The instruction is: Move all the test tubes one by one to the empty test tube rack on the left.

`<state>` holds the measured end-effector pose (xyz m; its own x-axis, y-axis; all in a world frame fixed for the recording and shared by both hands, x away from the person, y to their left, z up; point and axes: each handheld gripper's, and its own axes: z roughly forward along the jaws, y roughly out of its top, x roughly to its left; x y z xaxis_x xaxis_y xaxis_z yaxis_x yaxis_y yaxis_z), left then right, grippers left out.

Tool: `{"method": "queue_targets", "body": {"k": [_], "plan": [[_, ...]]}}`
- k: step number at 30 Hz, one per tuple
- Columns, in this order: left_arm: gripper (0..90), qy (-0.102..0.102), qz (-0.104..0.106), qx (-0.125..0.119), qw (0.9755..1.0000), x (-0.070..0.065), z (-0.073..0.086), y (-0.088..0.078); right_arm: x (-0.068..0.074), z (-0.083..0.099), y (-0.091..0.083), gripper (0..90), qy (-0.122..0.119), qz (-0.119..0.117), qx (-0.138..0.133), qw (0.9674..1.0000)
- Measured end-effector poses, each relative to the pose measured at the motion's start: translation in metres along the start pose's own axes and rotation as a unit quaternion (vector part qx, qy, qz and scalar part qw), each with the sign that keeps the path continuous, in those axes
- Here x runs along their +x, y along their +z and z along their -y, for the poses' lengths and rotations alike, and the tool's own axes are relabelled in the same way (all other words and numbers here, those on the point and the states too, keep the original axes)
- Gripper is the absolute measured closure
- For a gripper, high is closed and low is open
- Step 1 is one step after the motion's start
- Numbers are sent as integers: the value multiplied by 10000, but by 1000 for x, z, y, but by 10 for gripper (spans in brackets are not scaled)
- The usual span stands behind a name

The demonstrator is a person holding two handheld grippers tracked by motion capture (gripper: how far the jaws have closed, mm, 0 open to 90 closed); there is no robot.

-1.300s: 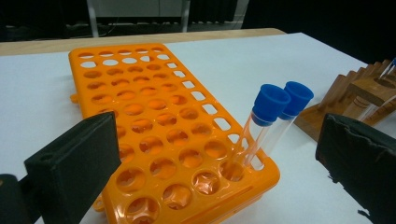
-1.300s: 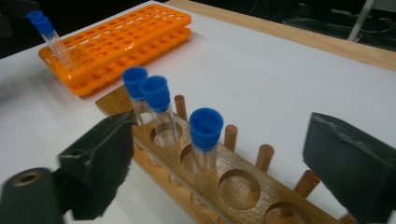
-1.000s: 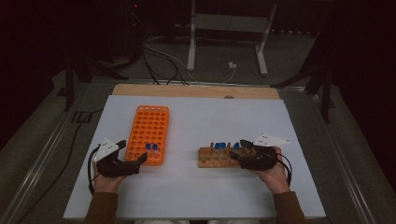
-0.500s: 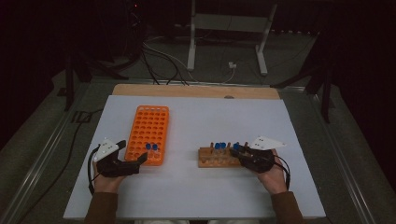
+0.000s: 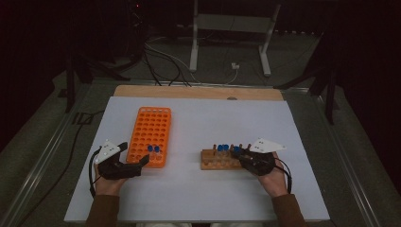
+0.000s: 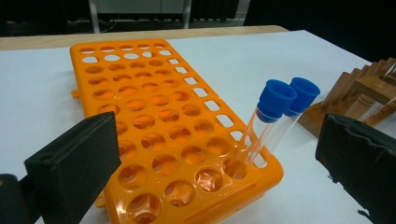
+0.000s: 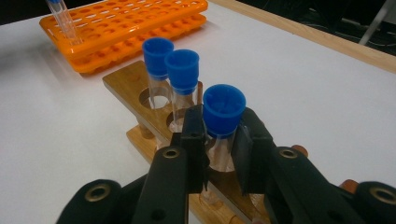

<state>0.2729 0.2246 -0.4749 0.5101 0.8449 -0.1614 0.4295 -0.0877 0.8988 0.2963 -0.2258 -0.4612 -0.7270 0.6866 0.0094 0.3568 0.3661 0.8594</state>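
**Right tongs clamped on a blue-capped tube in the wooden rack**

So there are two racks on the worktop (image 5: pixel 198 123). The orange rack (image 5: pixel 150 135) sits on the left side and is mostly empty holes, with just two clear tubes with blue caps (image 6: pixel 285 95) standing side by side in the corner nearest the person, leaning a bit. The wooden rack (image 5: pixel 218 160) is over on the right and holds three blue-capped tubes in a row. Two of them (image 7: pixel 170 63) stand free in their holes. The third, the nearest tube (image 7: pixel 223 109), is still seated in its hole, and the right tongs (image 7: pixel 219 140) have just closed in on it, one black jaw pressed on each side of the glass right under the cap.

The left tongs (image 5: pixel 137 163) rest at the near end of the orange rack with jaws wide apart, nothing between them except the rack corner in front.

The worktop itself is a plain white sheet with a strip of bare wood showing along the far edge. Beyond it the room is dark: grey floor, a tangle of cables (image 5: pixel 165 61), and the legs of a light metal stand (image 5: pixel 231 42).
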Motion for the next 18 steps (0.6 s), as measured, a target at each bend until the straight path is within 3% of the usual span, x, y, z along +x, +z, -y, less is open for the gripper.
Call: {"method": "queue_targets", "body": {"k": [9, 18], "plan": [[6, 15, 8, 26, 10000, 0, 0, 0, 2, -1, 3, 758, -14, 124, -32, 9999], [6, -3, 19, 26, 10000, -1, 1, 0, 1, 1, 3, 757, 23, 98, -74, 9999]]}}
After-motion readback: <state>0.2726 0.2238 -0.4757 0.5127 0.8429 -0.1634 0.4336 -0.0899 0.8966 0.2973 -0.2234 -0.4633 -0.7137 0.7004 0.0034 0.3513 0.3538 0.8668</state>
